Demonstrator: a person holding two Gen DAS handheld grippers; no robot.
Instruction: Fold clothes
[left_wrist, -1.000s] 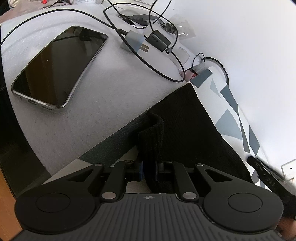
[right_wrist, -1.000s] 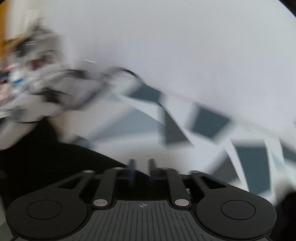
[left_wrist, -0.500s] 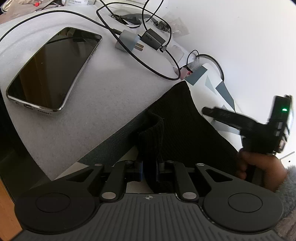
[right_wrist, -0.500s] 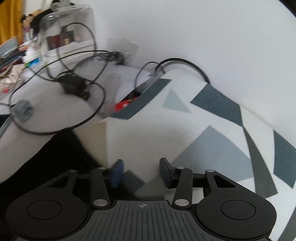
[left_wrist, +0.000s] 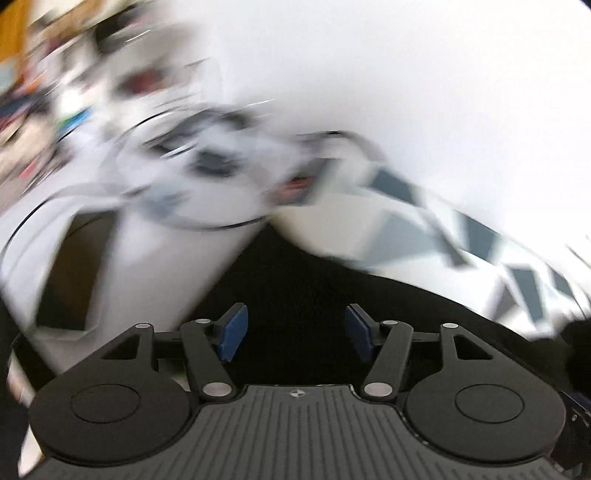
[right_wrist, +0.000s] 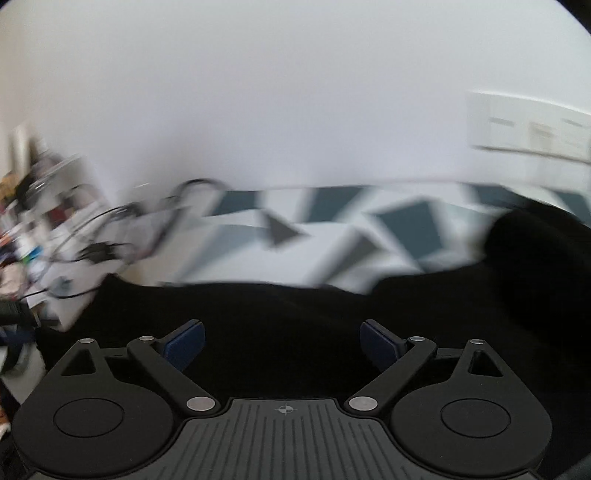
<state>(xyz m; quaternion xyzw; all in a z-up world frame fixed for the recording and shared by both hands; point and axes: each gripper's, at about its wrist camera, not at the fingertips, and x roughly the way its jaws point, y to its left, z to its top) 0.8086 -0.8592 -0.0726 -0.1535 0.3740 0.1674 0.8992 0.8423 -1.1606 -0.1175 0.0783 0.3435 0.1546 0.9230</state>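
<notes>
Both wrist views are heavily motion-blurred; fine detail cannot be read.

Left gripper (left_wrist: 293, 334): the jaws have just been opening and now stand partly apart. The blue pads (left_wrist: 232, 336) face each other across a clear gap and press on nothing. The black knitted garment (left_wrist: 295, 288) lies directly beyond and below the gap, but no fold of it is clamped.

Right gripper (right_wrist: 282, 341): the jaws have just been opening and now stand wide apart. Nothing is gripped between the blue fingertips (right_wrist: 184, 343). The black knitted garment (right_wrist: 295, 317) spreads across the near half of this view, from the left edge to a raised dark mass at the right.

The garment lies on a white cover with grey and dark blue-grey triangular patches (right_wrist: 332, 236), which extends to the far side and right, up to a plain white wall (right_wrist: 295, 110). At the far left, a white surface (left_wrist: 155, 258) carries a tangle of black cables (left_wrist: 207, 177); individual items there are too smeared to identify.
</notes>
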